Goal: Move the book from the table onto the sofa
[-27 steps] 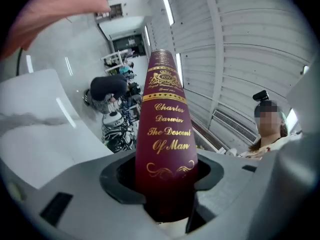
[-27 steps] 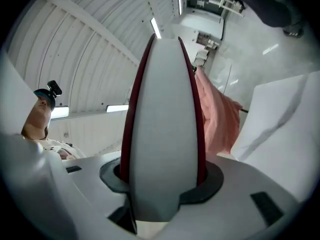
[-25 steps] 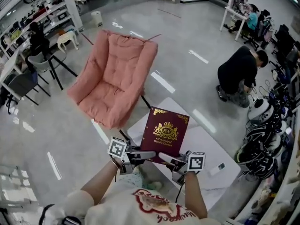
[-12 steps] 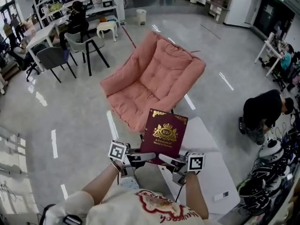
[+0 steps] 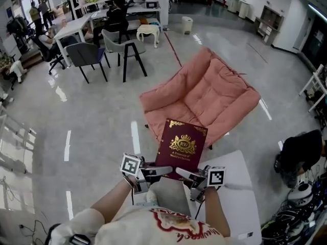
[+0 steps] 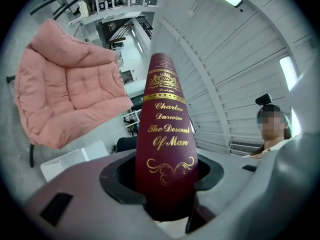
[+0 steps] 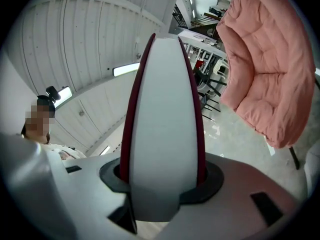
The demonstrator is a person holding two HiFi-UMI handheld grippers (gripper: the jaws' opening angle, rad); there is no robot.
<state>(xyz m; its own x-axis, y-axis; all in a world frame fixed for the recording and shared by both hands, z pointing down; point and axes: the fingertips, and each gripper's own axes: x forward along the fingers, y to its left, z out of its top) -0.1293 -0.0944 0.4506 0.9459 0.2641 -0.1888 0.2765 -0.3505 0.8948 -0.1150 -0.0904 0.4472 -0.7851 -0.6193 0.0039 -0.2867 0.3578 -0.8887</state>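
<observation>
A maroon hardback book (image 5: 180,146) with gold print is held up in the air, front cover up. My left gripper (image 5: 162,170) is shut on its spine side and my right gripper (image 5: 183,173) on its page-edge side, both at the near end. The left gripper view shows the gold-lettered spine (image 6: 166,134) clamped in the left gripper (image 6: 167,186). In the right gripper view the white page edges (image 7: 165,129) sit between the jaws of the right gripper (image 7: 162,184). The pink cushioned sofa (image 5: 204,98) stands on the floor just beyond the book, also visible as sofa (image 6: 65,99) and sofa (image 7: 270,69).
The white table (image 5: 240,193) lies below and to the right of my hands. A person in black (image 5: 301,157) crouches at the right edge. Grey chairs (image 5: 82,55), desks with seated people, a white stool (image 5: 148,32) and a bin (image 5: 187,24) stand farther back.
The book, held by both grippers, has swung left off the table toward the sofa. The sofa now lies directly behind the book, and the table has slid to the lower right.
</observation>
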